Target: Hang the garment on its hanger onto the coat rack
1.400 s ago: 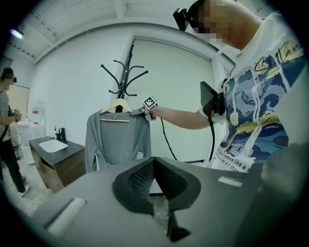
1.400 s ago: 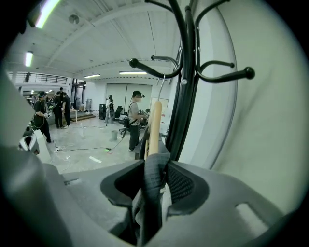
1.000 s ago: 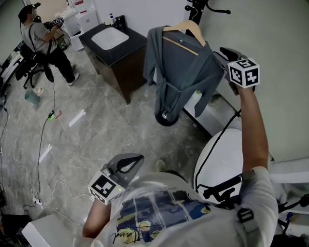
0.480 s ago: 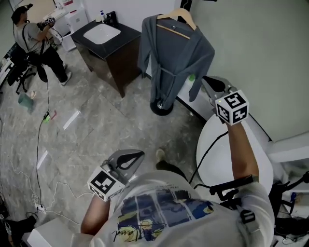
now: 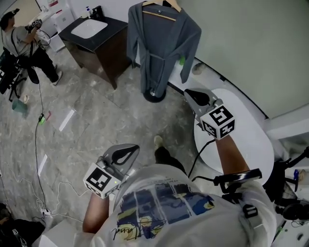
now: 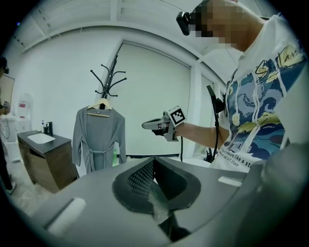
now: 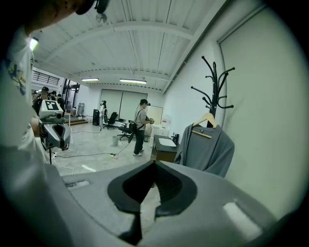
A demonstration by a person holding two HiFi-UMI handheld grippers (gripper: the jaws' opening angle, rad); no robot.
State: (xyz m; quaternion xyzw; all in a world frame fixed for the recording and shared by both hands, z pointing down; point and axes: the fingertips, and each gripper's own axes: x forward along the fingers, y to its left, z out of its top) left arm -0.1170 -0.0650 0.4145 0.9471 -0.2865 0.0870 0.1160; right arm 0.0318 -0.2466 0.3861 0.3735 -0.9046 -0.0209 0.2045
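A grey robe (image 5: 161,38) hangs on a wooden hanger (image 5: 164,6) from the black coat rack, whose round base (image 5: 154,94) stands on the floor. My right gripper (image 5: 193,95) is held out over the white oval surface, well short of the robe, shut and empty. My left gripper (image 5: 126,152) sits low by my body, shut with nothing in it. The left gripper view shows the robe (image 6: 99,137), the rack (image 6: 110,79) and the right gripper (image 6: 147,125). The right gripper view shows the robe (image 7: 205,149) on the rack (image 7: 217,82) at right.
A dark vanity with a white sink (image 5: 91,29) stands left of the rack. A person (image 5: 24,43) works at the far left. Cables (image 5: 38,144) trail over the grey floor. A white oval surface (image 5: 251,140) lies beside the wall at my right.
My right gripper has drawn back and down from the robe's sleeve towards my body. The robe stays on the rack and looks farther off. The left gripper has hardly moved.
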